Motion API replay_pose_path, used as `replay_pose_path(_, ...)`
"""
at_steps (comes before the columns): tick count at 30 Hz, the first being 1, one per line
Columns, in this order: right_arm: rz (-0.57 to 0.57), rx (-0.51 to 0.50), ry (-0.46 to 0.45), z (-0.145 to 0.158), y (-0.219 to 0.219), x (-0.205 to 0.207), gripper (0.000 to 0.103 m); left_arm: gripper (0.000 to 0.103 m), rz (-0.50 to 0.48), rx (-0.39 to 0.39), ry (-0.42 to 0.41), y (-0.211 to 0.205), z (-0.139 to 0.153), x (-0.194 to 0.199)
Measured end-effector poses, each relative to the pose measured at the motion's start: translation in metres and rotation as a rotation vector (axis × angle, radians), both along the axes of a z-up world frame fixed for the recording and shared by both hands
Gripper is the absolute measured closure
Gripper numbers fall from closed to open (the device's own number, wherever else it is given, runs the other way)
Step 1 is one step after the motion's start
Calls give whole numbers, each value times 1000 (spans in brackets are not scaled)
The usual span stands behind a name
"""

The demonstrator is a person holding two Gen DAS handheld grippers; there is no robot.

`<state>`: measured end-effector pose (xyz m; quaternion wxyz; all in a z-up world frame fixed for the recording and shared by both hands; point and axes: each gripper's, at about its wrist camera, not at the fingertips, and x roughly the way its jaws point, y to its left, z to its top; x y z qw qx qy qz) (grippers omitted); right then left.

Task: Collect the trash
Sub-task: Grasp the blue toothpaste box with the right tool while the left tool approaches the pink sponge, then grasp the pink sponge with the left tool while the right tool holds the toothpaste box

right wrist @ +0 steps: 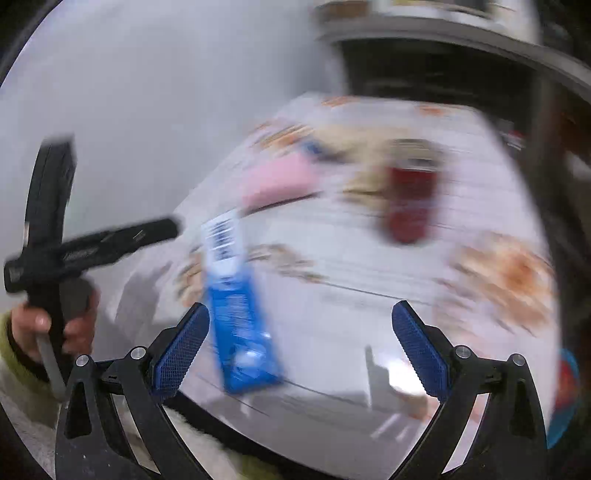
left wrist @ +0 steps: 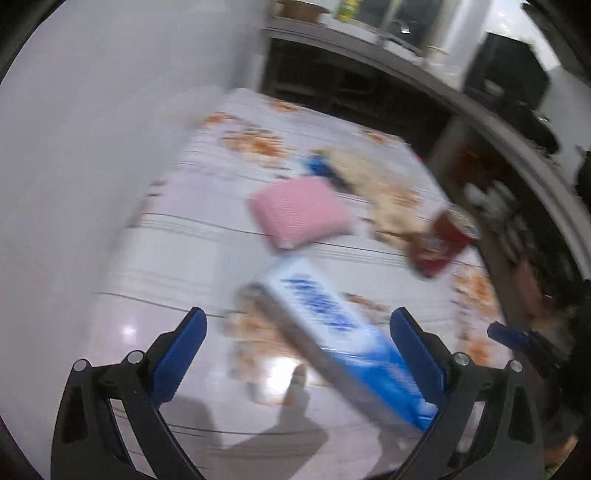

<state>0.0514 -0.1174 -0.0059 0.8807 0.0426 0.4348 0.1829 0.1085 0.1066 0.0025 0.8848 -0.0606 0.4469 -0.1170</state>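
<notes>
Blue box (left wrist: 332,325) near table edge (left wrist: 491,295)

White wall (left wrist: 110,129) beside floral-clothed table (left wrist: 177,258); dark shelving (left wrist: 369,85) behind.

Domestic kitchen: flower-patterned cloth on the bench (left wrist: 177,229), dark shelf unit (left wrist: 369,85) with pot (left wrist: 301,9) and bottle (left wrist: 347,9) on top.

Everything smeared with motion. The lettering on the blue-and-white box (left wrist: 332,332) could not be read, nor the label on the red can (right wrist: 410,203). The beige litter (left wrist: 373,188) behind the pink pad (left wrist: 301,214) was a blur. The shelf clutter (left wrist: 491,199) beside the desk (left wrist: 184,240) stayed indistinct.
</notes>
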Motion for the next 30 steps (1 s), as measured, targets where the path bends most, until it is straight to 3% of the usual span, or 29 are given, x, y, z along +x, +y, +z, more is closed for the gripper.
replay_pose_path(5,171,-91,78,-24,61,26,34,6,29,-5,-30,23,-1,11)
replay_pose_path(6,177,-118,93,-29,68,27,36,6,25,-6,-41,26,0,16)
replay_pose_path(8,185,-154,125,-38,72,31,54,6,12,-7,-64,20,0,29)
replay_pose_path(9,182,-158,148,-40,70,34,56,6,3,-11,-75,19,1,36)
replay_pose_path(14,114,-130,186,-43,49,30,58,6,-50,-75,-88,6,0,84)
replay_pose_path(21,-58,-120,232,-44,-12,8,58,6,-188,-79,38,-41,-24,160)
replay_pose_path(26,-188,-100,258,-47,-53,-10,58,6,-357,54,34,-77,-33,180)
replay_pose_path(30,-245,-82,260,-46,-65,-21,57,6,-398,41,105,-84,-45,193)
